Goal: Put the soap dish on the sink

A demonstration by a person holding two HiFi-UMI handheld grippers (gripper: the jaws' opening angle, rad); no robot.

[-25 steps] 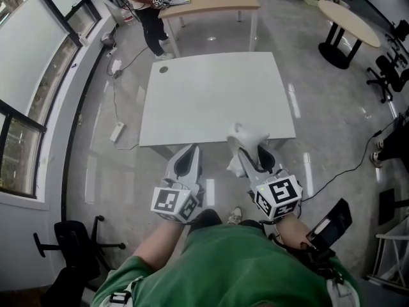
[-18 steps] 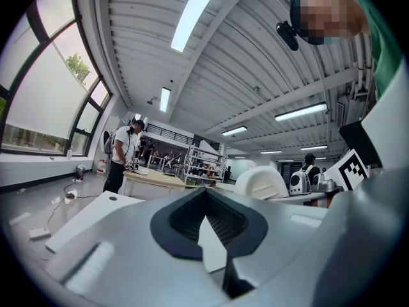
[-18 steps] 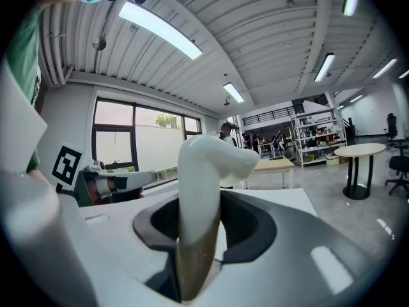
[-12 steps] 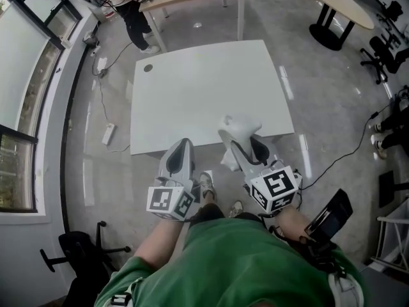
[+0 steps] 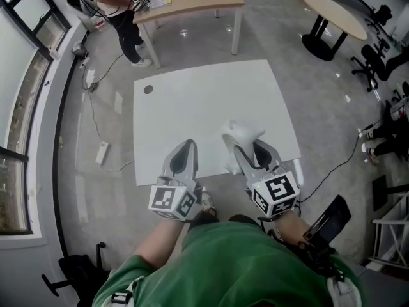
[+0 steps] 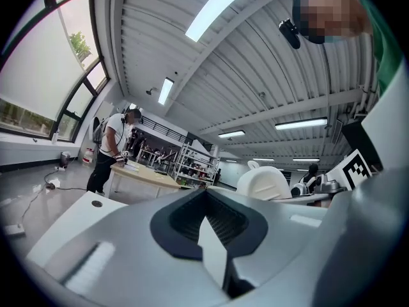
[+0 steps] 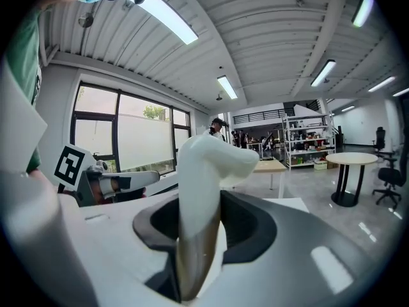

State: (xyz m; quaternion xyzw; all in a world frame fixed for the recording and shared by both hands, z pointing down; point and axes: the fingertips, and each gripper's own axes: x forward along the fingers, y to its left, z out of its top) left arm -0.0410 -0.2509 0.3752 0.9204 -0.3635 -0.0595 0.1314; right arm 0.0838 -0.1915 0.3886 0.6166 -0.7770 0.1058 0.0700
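The white rectangular tabletop (image 5: 204, 107) lies ahead, with a dark round hole (image 5: 148, 89) near its far left corner and polished grey floor (image 5: 319, 101) open on every side. Its near edge runs under both tongs. The right tongs (image 5: 246, 147) are clenched on the white moulded soap dish (image 5: 243, 133), gripped on edge. Its long axis runs forward along the jaws, and its broad end juts past the tips, just inside the near edge. The left tongs (image 5: 185, 144) are closed tip to tip, holding nothing
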